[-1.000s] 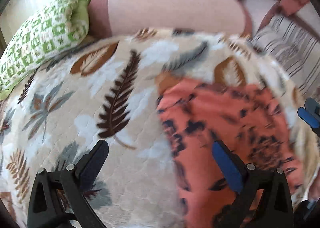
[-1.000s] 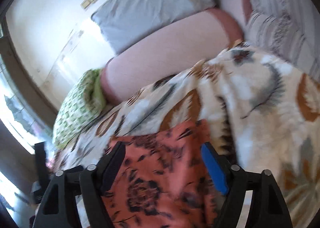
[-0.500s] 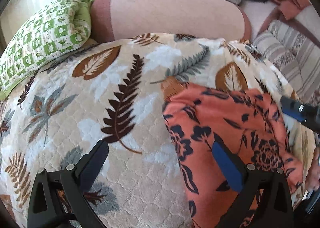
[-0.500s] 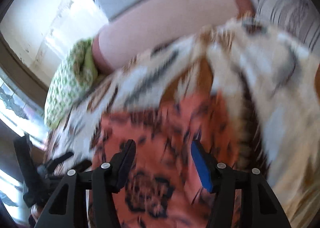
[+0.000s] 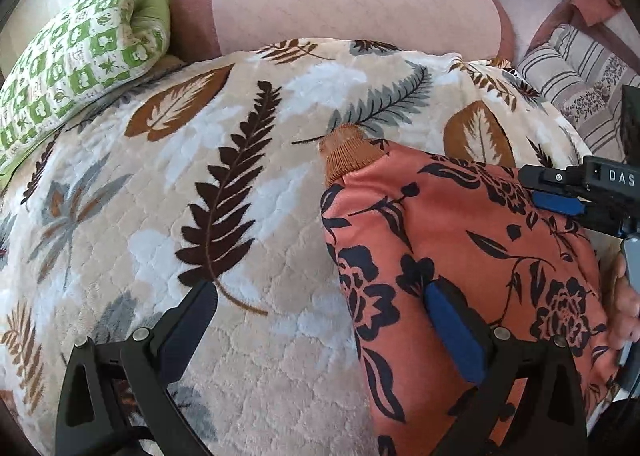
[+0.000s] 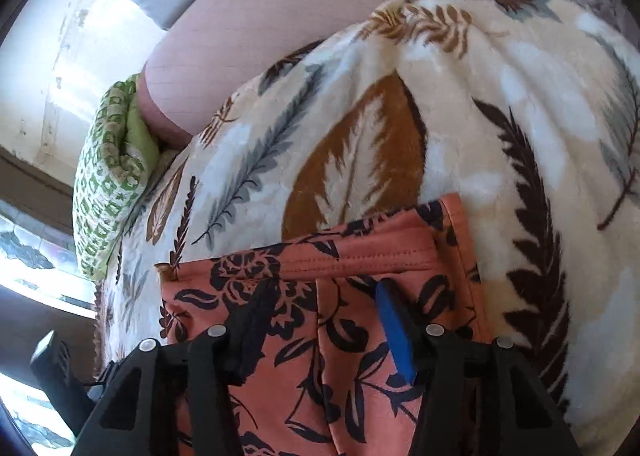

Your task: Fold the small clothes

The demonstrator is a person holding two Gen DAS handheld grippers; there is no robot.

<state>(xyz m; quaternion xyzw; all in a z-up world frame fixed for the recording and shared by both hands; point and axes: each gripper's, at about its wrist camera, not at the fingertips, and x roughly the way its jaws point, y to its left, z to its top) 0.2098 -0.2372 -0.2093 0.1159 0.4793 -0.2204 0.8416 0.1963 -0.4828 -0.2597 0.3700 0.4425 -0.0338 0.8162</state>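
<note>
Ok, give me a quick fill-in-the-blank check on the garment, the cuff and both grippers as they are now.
1. The orange floral garment lies on a blanket printed with ____.
2. The ribbed cuff on the garment is coloured ____.
3. The left gripper has jaws standing ____.
4. The right gripper is closing, with the ____ between its jaws.

Missing: leaves; brown; open; garment

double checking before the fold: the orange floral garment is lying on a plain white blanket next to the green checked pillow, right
Not quite. The orange floral garment lies on a cream blanket printed with brown and grey leaves, not a plain white one, as the left wrist view shows. The green checked pillow does sit at the blanket's edge.
</note>
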